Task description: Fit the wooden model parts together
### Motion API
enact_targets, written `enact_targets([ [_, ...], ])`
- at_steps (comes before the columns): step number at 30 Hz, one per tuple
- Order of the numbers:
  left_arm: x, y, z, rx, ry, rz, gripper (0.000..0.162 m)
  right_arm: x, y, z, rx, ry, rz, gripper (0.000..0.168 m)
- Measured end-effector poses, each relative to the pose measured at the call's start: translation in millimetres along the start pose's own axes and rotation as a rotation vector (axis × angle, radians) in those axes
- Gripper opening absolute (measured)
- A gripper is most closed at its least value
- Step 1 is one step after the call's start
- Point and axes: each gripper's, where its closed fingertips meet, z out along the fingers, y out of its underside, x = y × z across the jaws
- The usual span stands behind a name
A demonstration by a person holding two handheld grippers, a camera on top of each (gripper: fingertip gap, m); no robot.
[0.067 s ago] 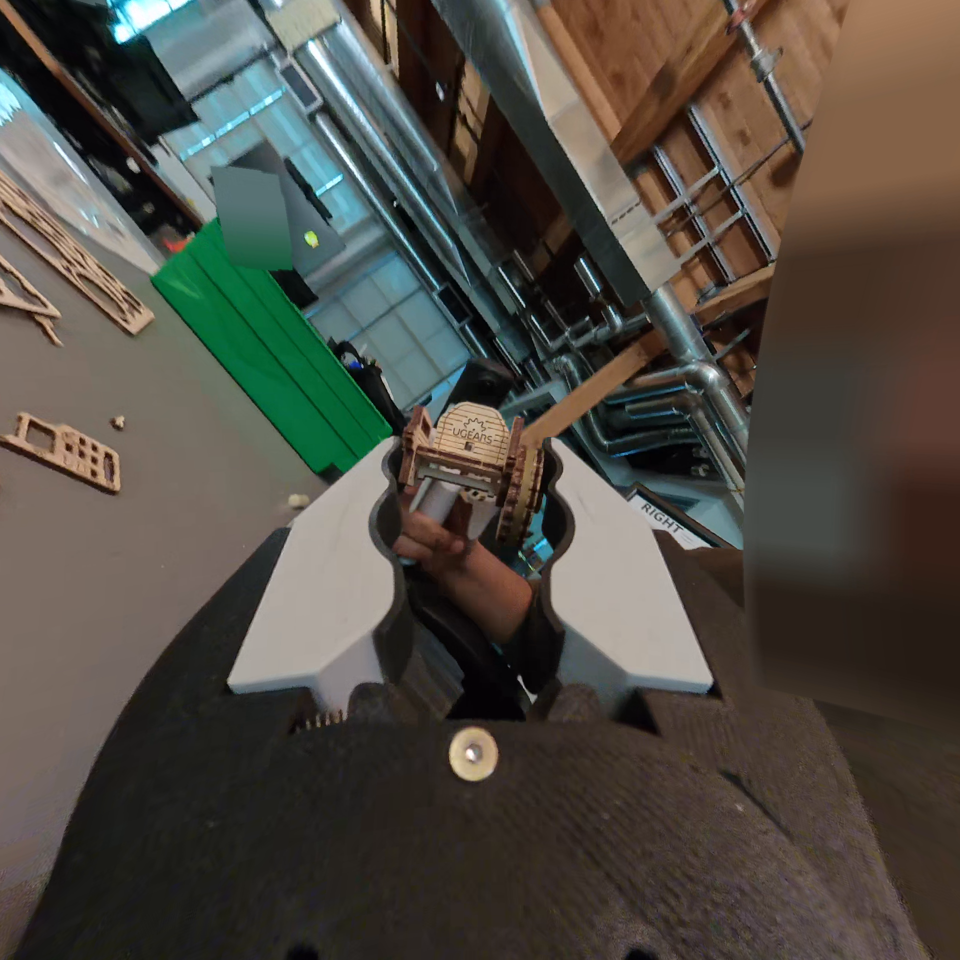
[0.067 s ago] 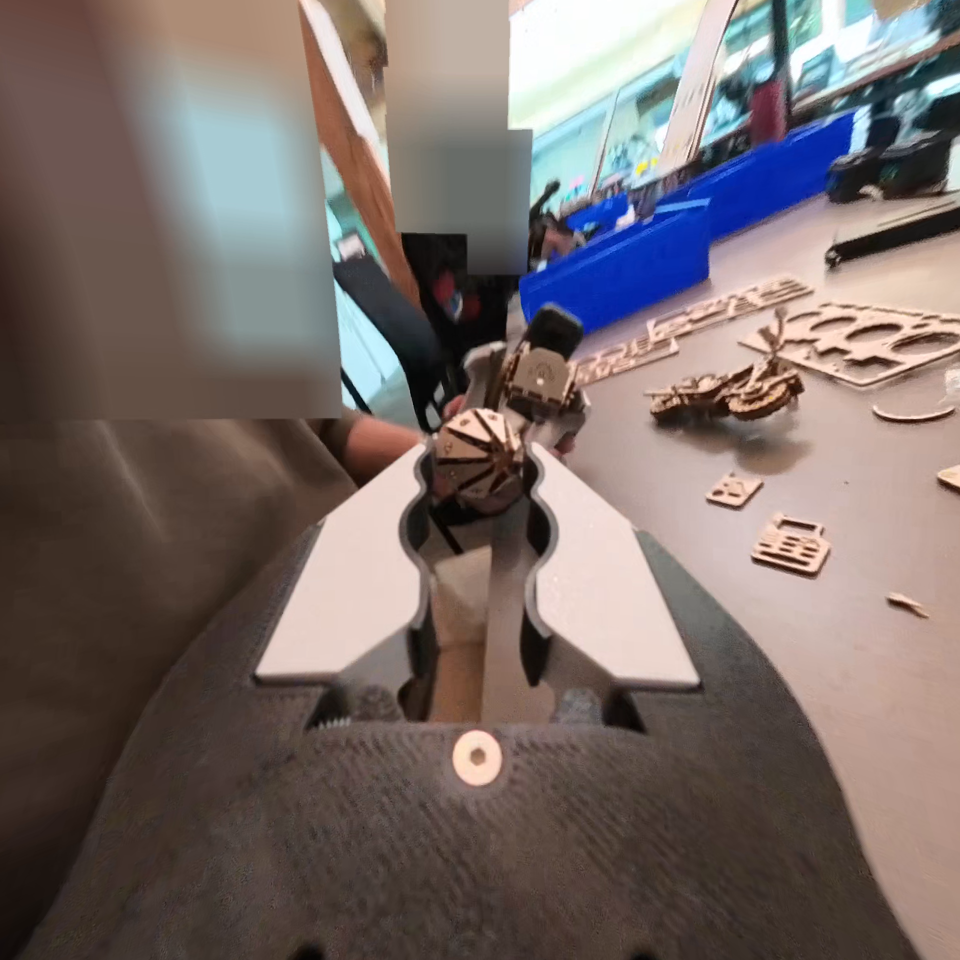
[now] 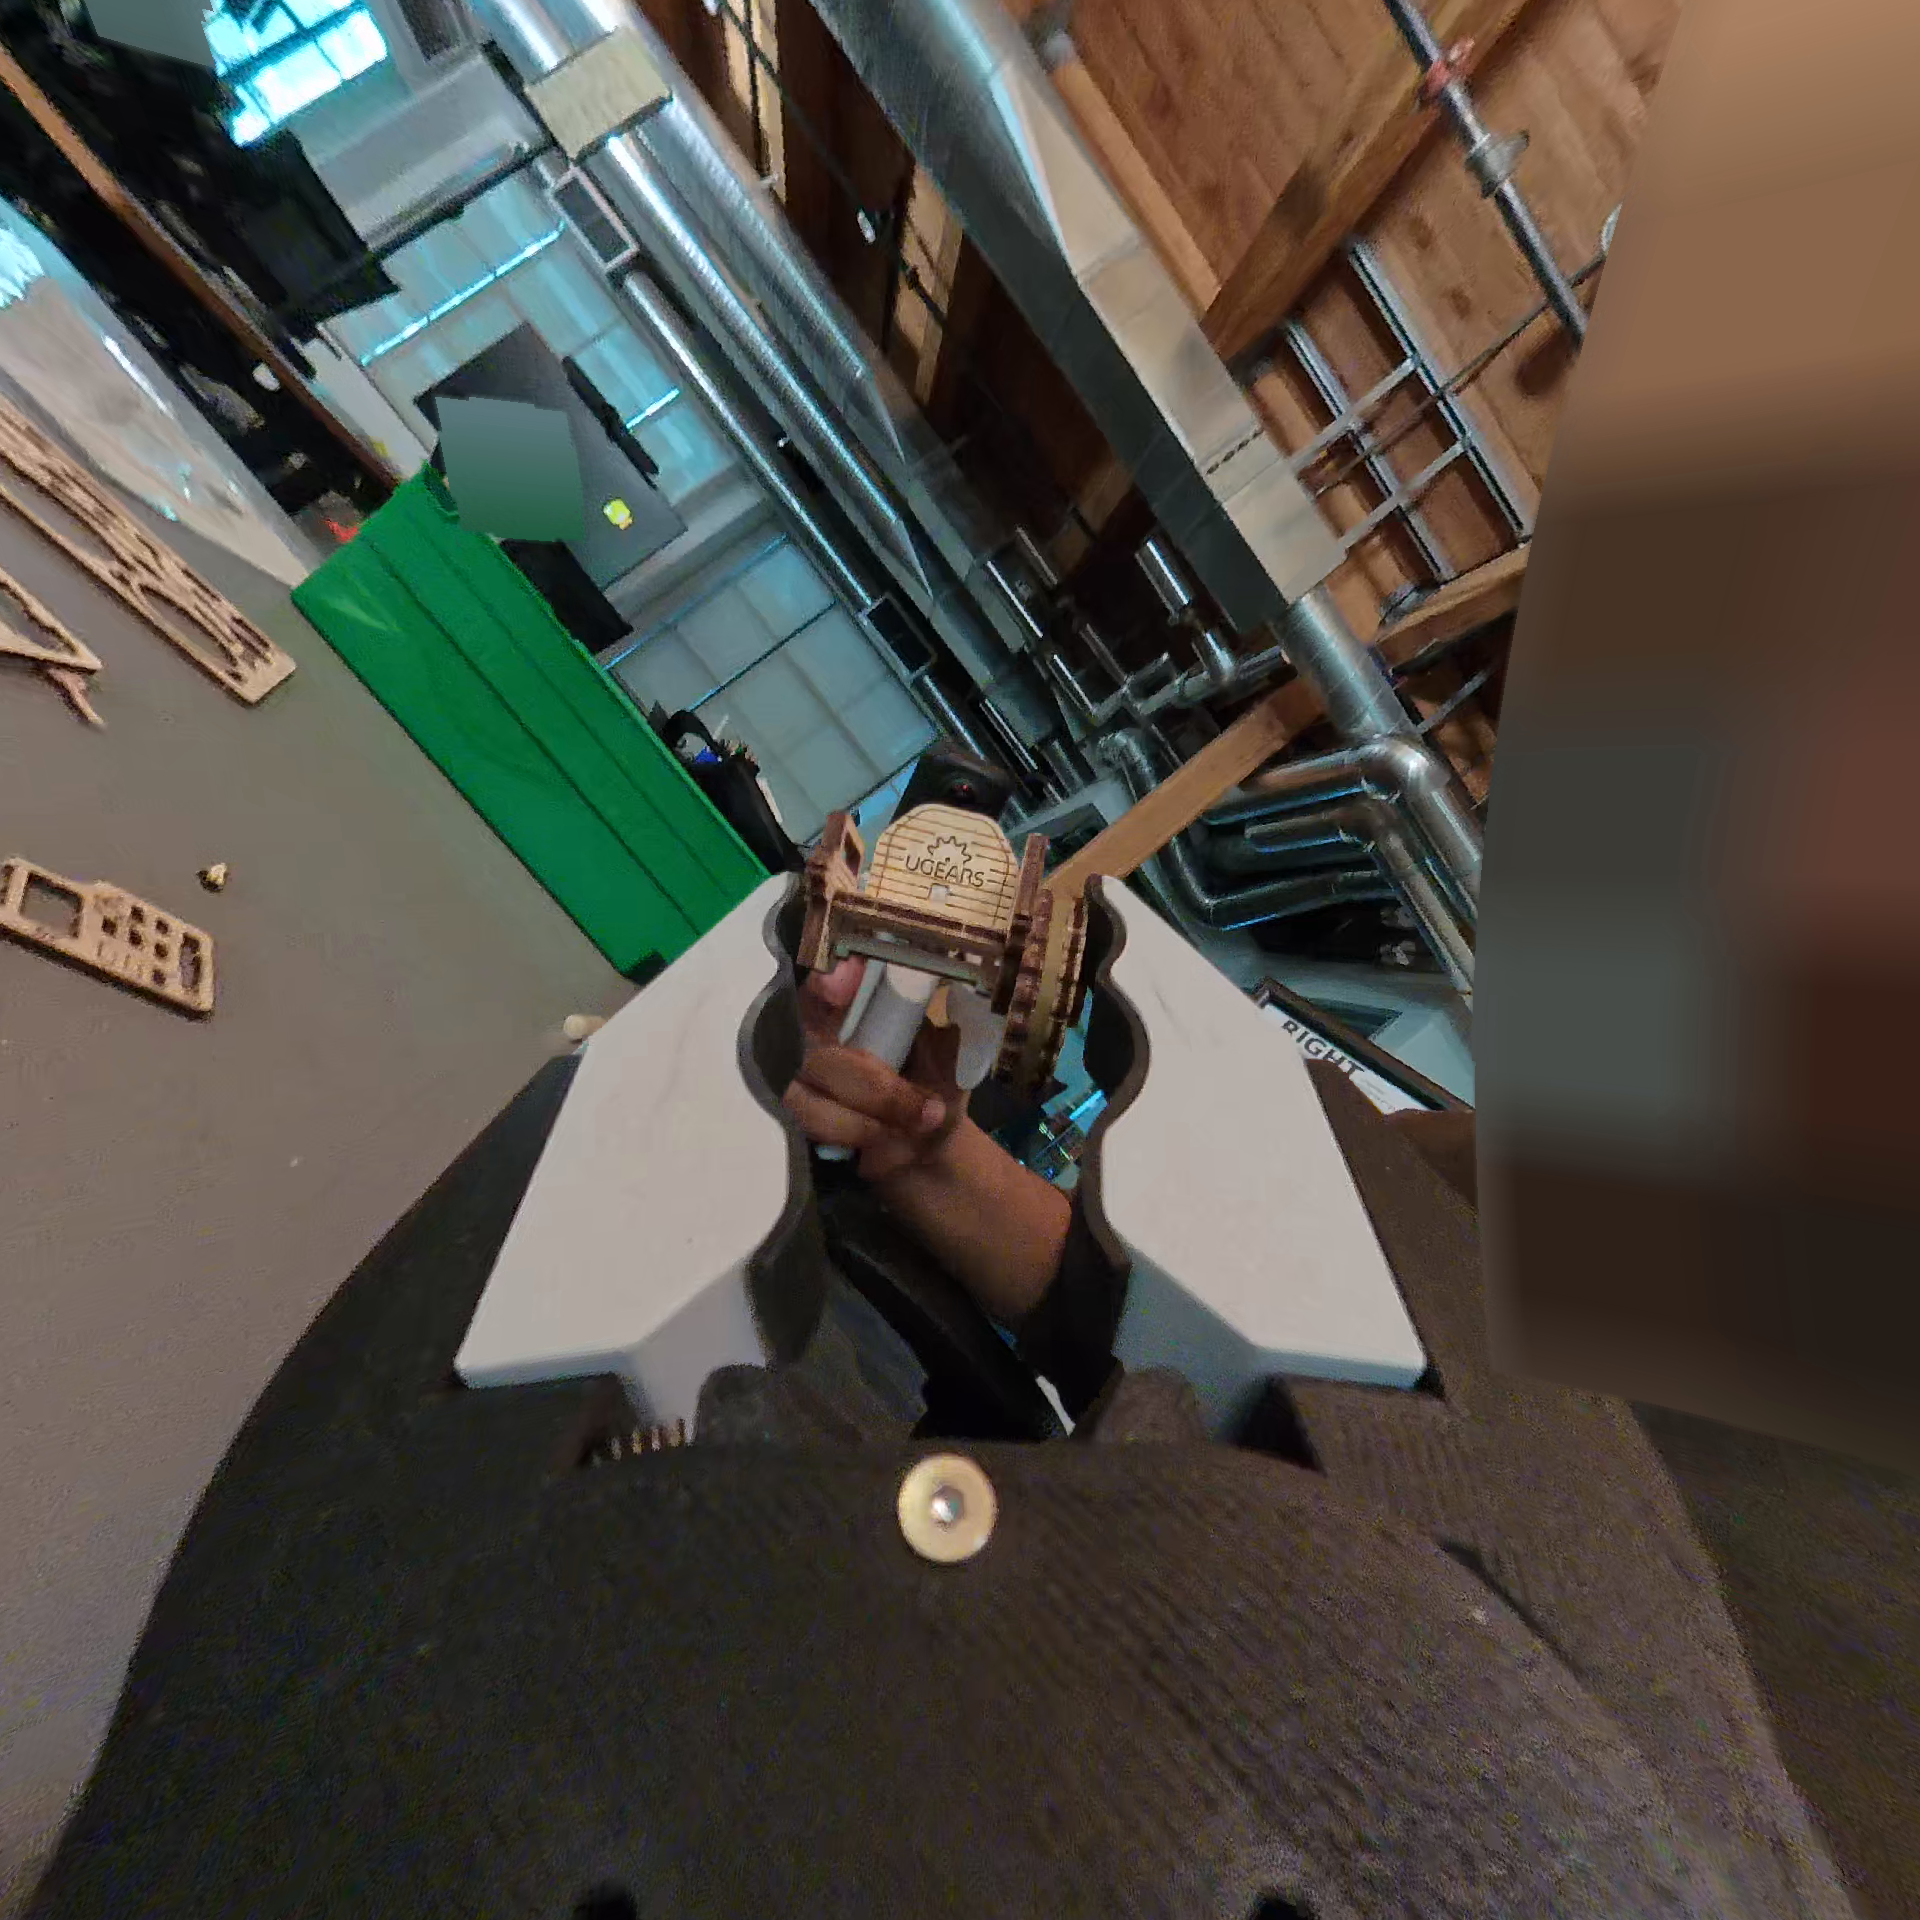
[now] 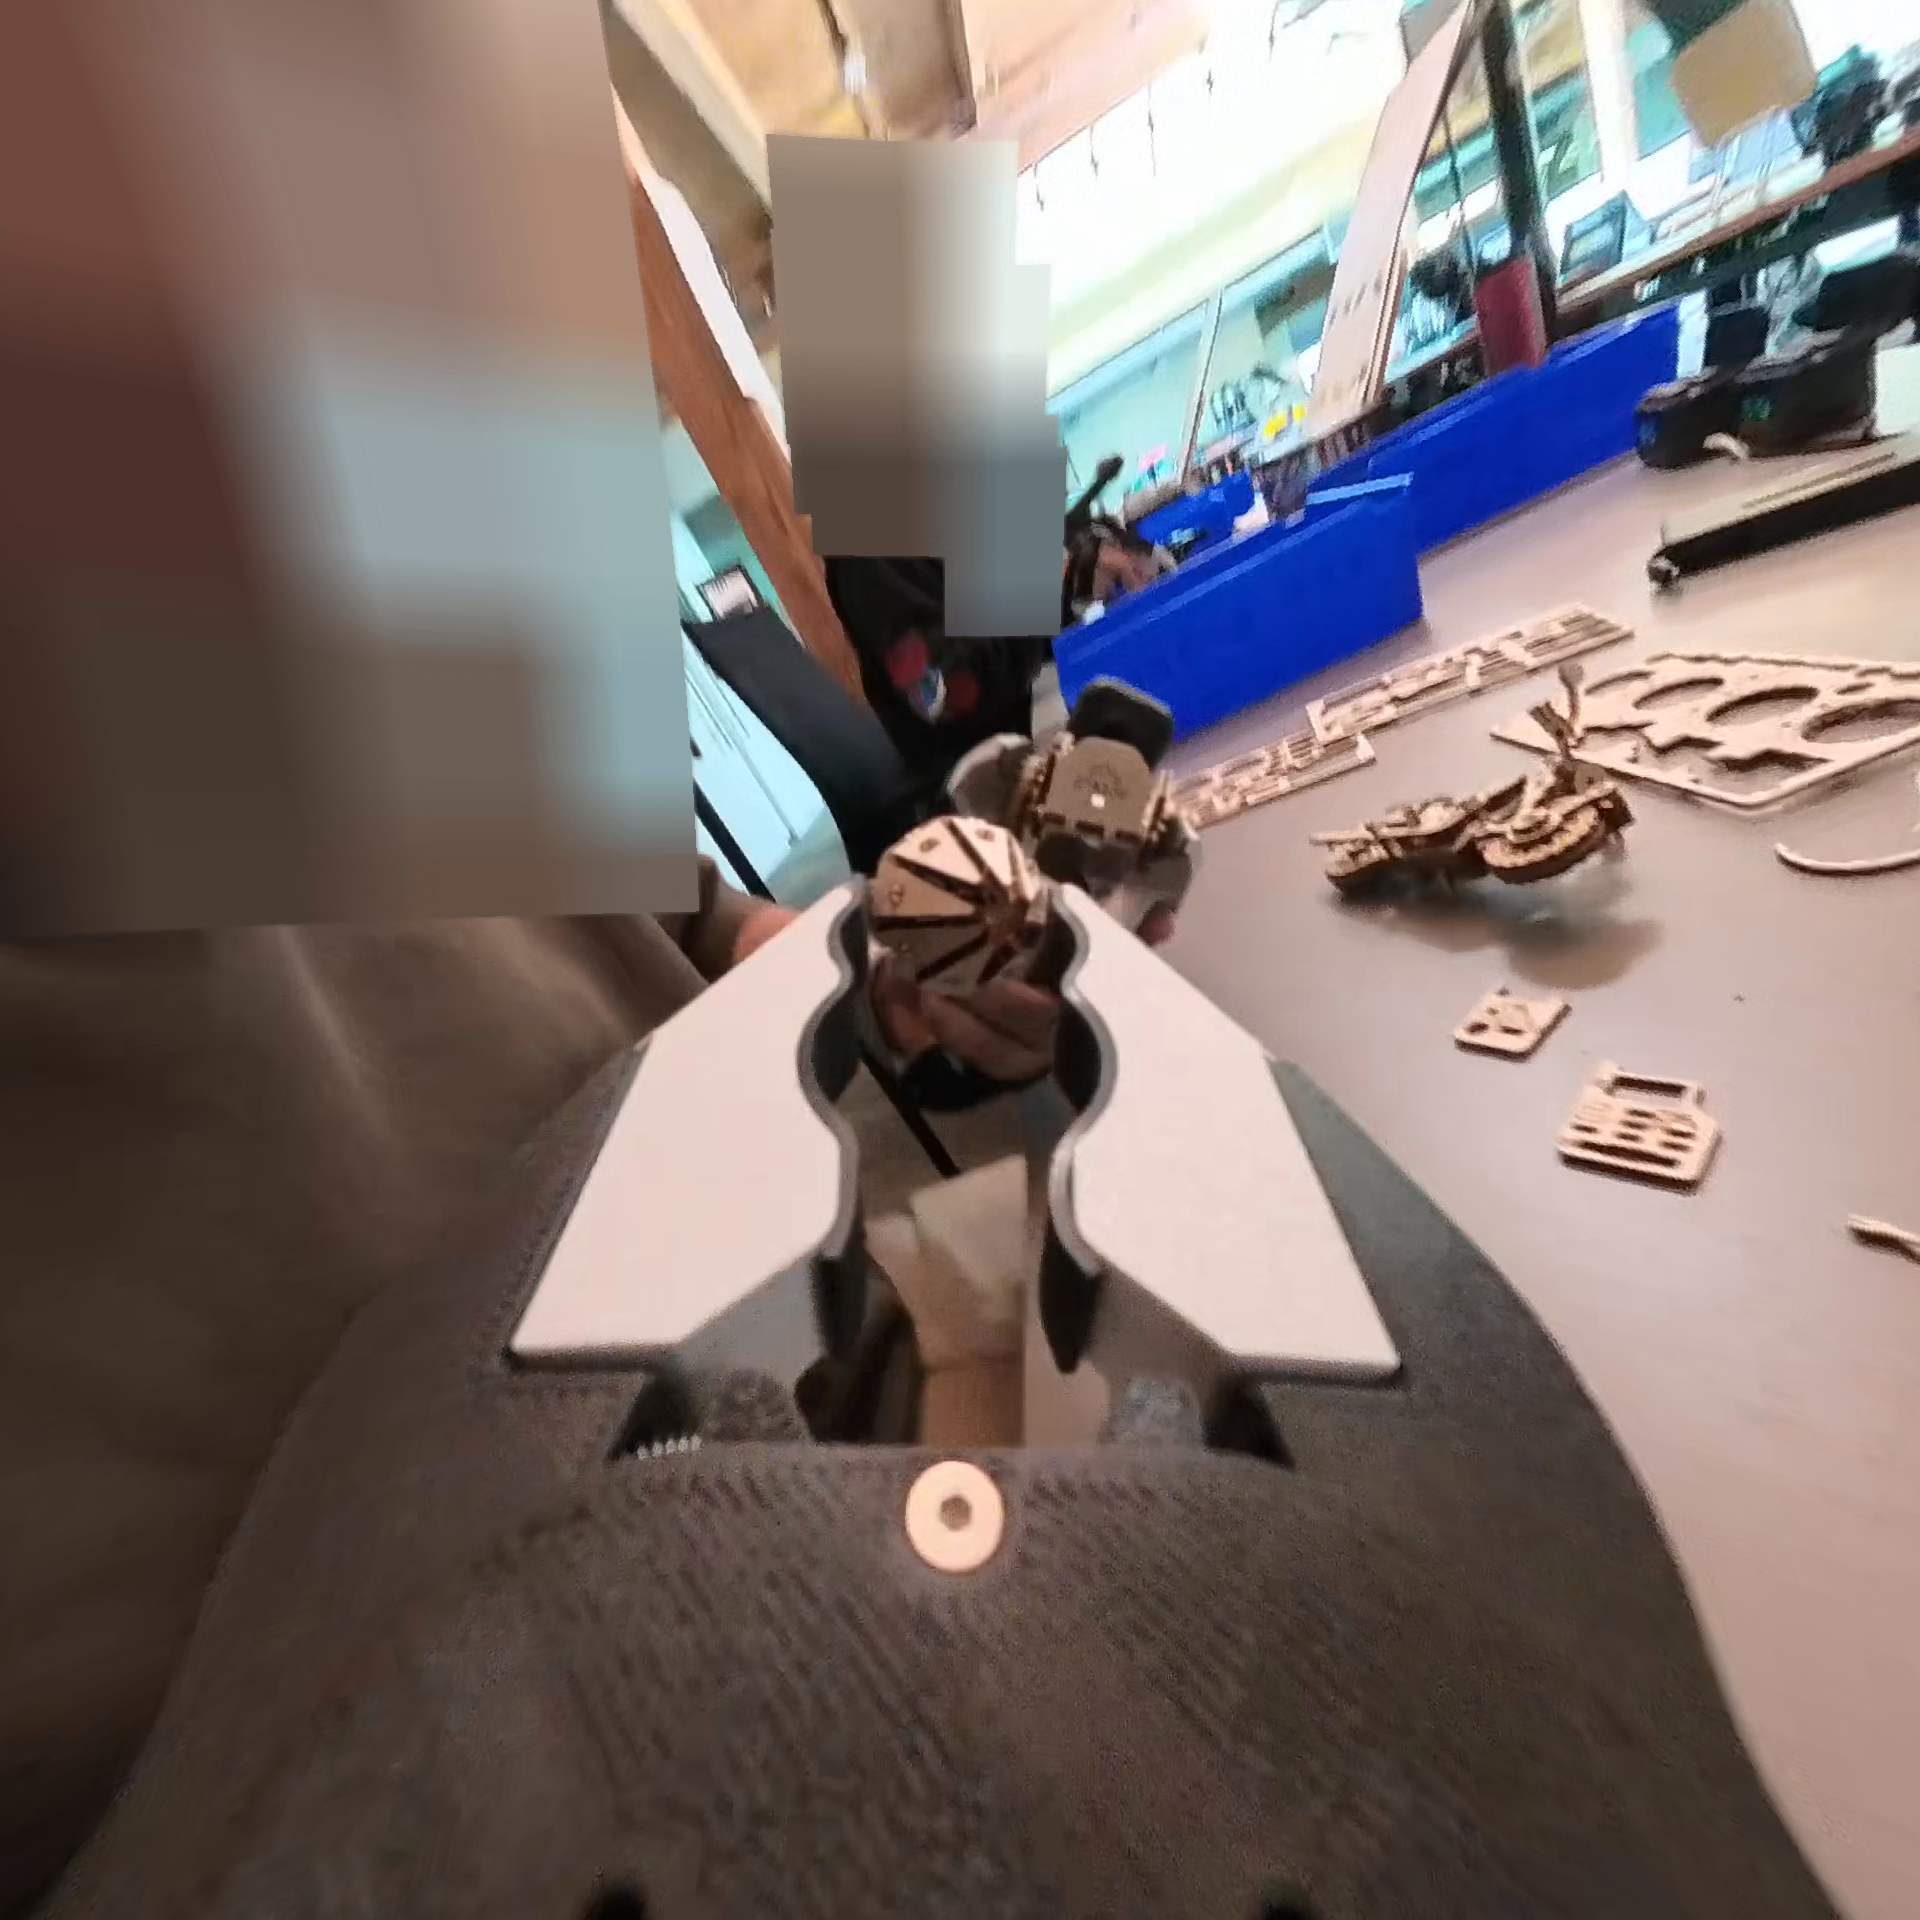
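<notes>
- Two grippers are raised off the grey table [image 4: 1558,1351], each clamped on a wooden part, and they face each other.
- The left gripper [image 3: 940,914] has its fingers pressed against the two sides of a boxy wooden assembly [image 3: 935,914], which has an arched engraved plate on top and a toothed wheel at one end.
- The right gripper [image 4: 961,914] pinches a dark, ribbed round wooden piece [image 4: 961,894] at its very tips, the jaws drawn in narrow around it.
- In the right wrist view the left gripper and its boxy assembly sit just beyond the round piece, near it; whether the two parts touch cannot be told.
- In the left wrist view a hand [image 3: 883,1101] shows through the gap between the fingers, below the assembly.
- Against the frame a tenth of a second earlier, little has changed: both grips are the same, and the assembly sits at the same spot between the left fingers.
- The background in the left wrist view has slid slightly; the green bin [image 3: 499,707] lies a touch lower and further right.
- On the table stay a half-built wooden motorcycle model [image 4: 1475,831], punched-out wooden sheets [image 4: 1766,727] and small loose offcuts [image 4: 1636,1122], all well apart from the grippers.
</notes>
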Motion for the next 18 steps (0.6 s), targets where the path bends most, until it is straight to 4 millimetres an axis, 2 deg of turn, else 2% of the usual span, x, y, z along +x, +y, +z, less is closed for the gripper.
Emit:
enact_targets([
  [4,17,4,4,0.015,0.032,0.070,0.051,-15,-18,3,0.188,-0.029,0.105,0.031],
  [9,41,8,7,0.082,0.115,0.158,0.052,-13,-17,14,0.290,0.099,0.134,0.031],
  [13,48,12,8,0.088,0.136,0.185,0.052,-11,-14,27,0.312,0.235,0.171,0.031],
  [18,50,11,7,0.092,0.148,0.199,0.052,-16,-7,42,0.262,0.396,0.095,0.031],
])
